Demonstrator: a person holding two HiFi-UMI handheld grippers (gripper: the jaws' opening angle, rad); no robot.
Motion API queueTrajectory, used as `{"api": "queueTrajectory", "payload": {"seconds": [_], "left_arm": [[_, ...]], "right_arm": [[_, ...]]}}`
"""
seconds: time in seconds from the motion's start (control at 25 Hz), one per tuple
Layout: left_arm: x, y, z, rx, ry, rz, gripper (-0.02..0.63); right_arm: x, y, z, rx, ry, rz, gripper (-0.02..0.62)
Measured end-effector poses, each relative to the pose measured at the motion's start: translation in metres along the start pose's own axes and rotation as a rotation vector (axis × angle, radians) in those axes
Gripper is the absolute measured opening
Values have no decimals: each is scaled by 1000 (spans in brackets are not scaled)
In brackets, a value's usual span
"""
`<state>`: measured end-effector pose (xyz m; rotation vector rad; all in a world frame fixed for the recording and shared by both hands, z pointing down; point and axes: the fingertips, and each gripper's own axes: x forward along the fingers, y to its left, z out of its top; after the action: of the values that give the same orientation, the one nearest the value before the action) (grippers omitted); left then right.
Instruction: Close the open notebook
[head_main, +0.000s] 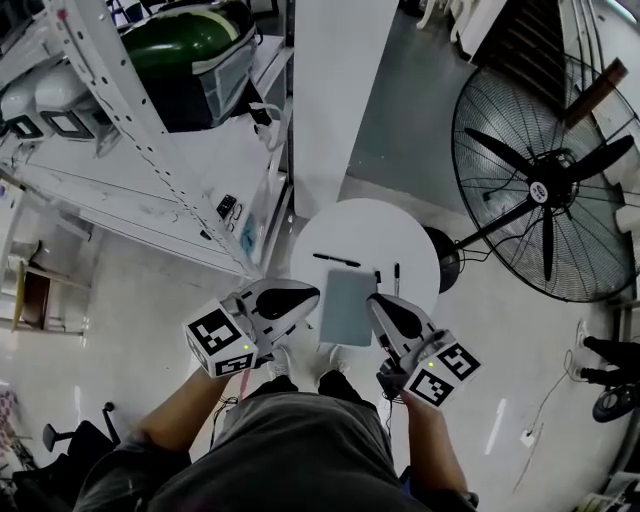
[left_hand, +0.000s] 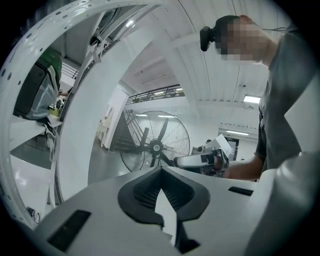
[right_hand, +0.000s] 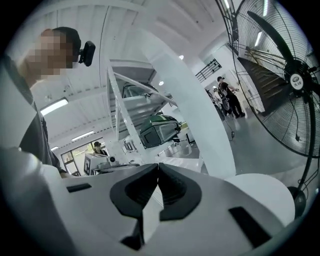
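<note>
Closed notebook (head_main: 347, 307), long axis front-to-back

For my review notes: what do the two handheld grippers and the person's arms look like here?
Both the left gripper and right gripper have white shells with black ribbed pads. Each carries a white cube with black square markers. The person wears a grey short-sleeved shirt.
</note>
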<state>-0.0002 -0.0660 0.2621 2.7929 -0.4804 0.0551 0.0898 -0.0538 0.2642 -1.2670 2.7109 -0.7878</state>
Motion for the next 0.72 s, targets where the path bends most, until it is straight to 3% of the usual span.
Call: {"api": "queueTrajectory", "payload": {"seconds": [0.72], "left_arm": [[-13,12,8,-9,-23,31,15]], "right_arm": [[16,10,0,-49,47,38,20]]}}
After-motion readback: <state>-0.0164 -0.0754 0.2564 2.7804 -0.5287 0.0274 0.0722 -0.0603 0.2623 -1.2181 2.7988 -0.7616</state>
